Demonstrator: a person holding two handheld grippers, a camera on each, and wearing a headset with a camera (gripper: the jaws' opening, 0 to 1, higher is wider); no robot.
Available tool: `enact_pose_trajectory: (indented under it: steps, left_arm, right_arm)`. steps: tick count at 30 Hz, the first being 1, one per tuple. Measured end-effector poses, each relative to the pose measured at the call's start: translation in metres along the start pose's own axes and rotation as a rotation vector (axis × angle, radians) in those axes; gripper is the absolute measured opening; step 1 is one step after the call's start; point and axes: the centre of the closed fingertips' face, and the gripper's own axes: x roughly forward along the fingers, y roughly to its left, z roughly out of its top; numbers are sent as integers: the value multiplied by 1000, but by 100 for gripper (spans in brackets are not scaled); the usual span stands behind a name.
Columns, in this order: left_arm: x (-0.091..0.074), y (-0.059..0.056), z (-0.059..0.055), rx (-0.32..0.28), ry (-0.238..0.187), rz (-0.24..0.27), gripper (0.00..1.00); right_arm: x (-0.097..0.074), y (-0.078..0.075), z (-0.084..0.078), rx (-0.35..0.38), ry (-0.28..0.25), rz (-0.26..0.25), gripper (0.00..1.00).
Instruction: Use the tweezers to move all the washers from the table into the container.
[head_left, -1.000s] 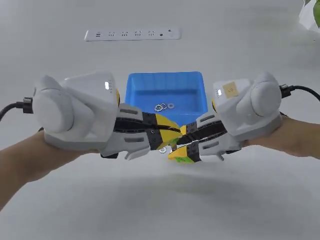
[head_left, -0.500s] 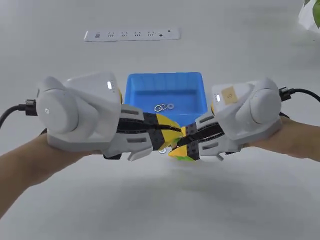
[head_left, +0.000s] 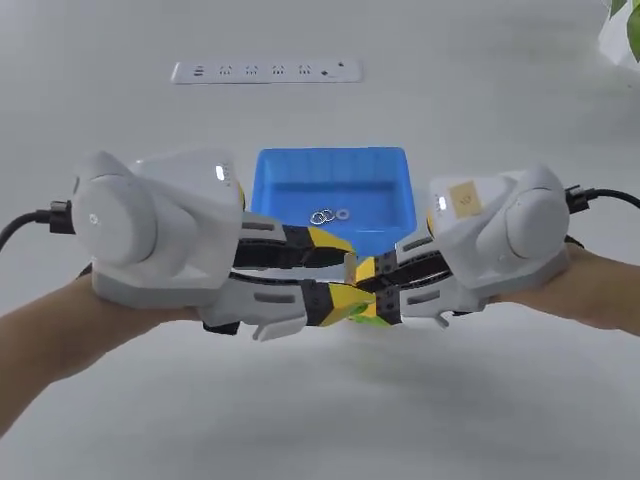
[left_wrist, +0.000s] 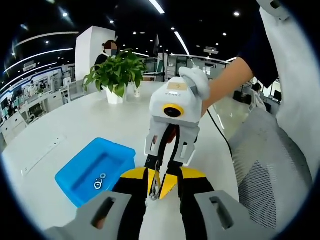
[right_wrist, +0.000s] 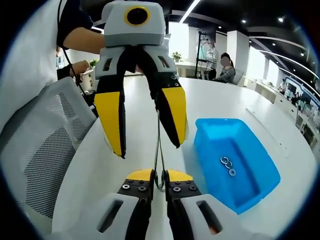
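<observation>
1. Steel tweezers (right_wrist: 158, 130) are pinched in the right tongs (right_wrist: 159, 176), while the left tongs (right_wrist: 149, 145) stand spread around them. If the left closes off-centre, the tweezers could twist or slip.
2. If the right tongs let go before the left grips, the tweezers would likely drop onto the tabletop (head_left: 320, 400).
3. Three washers (head_left: 330, 216) lie in the blue container (head_left: 385, 165), just beyond the tongs. A fumbled handover could knock its rim.

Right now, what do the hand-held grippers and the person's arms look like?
The left hand-held gripper and right hand-held gripper match: rounded white housing, black jaws tipped with yellow pads, a black cable off the back. The right one carries a square tan sticker on top. The person wears a dark short sleeve; forearms uncovered.
</observation>
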Motion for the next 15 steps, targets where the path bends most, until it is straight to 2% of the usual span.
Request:
enact_pose_trajectory:
  steps: [6, 10, 15]
  left_arm:
    - [-8, 2, -5, -16, 8, 34, 32]
    - [-17, 1, -7, -34, 0, 57, 39]
    - [-31, -4, -9, -78, -32, 68, 50]
  right_arm:
    - [-1, 2, 2, -3, -2, -2, 9]
    - [-6, 0, 10, -2, -12, -11, 9]
    - [-16, 1, 22, 0, -32, -23, 9]
